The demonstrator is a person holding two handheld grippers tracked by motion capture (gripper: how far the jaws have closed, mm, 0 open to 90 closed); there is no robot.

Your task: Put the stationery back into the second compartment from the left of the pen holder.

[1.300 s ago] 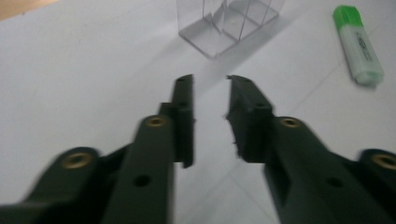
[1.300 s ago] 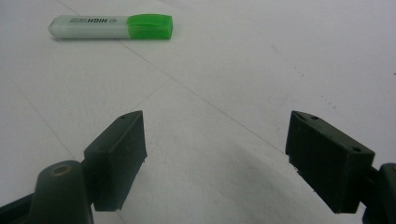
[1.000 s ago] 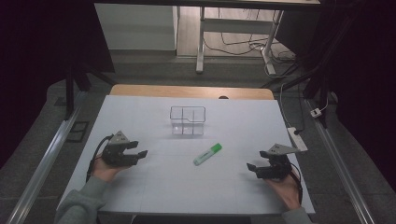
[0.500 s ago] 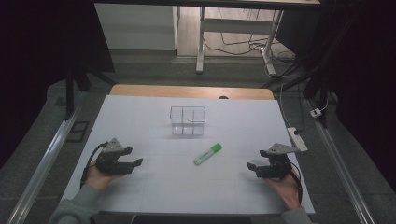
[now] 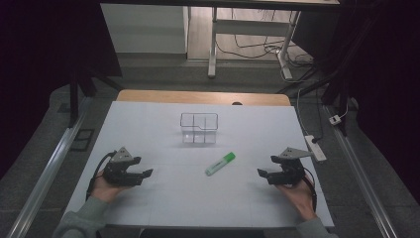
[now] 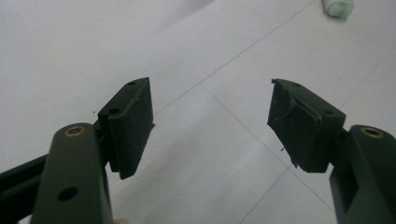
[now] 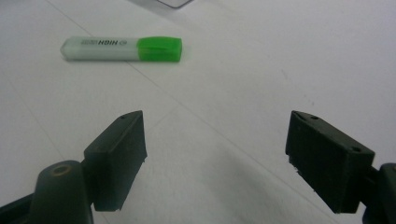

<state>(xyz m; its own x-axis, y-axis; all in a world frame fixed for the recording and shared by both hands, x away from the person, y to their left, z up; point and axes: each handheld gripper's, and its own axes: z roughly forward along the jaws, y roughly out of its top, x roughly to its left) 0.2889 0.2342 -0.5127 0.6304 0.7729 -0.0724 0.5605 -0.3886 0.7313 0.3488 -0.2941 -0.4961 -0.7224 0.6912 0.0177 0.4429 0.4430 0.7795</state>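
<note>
A green-capped highlighter (image 5: 220, 163) lies flat on the white table (image 5: 148, 124), just nearer than a clear, empty plastic box (image 5: 199, 127). At the near left, a hand holds my left gripper (image 5: 147, 173), which points right toward the highlighter. Its jaws have just been opening and stand wide with nothing between them (image 6: 210, 95). The highlighter's end (image 6: 338, 7) shows far ahead. At the near right, my right gripper (image 5: 261, 173) points left, open and empty (image 7: 215, 119). The highlighter (image 7: 122, 49) lies ahead of it to the left, well clear of the pads.
A white power strip (image 5: 317, 148) lies off the table's right edge. A wooden strip (image 5: 198, 96) borders the far edge. Metal rails (image 5: 49, 168) run along both sides of the table, and desk legs and cables stand on the floor beyond.
The left gripper has sunk slightly toward the near edge and lies flatter. Its jaws look a little wider. The right gripper, the highlighter and the box have stayed put.
</note>
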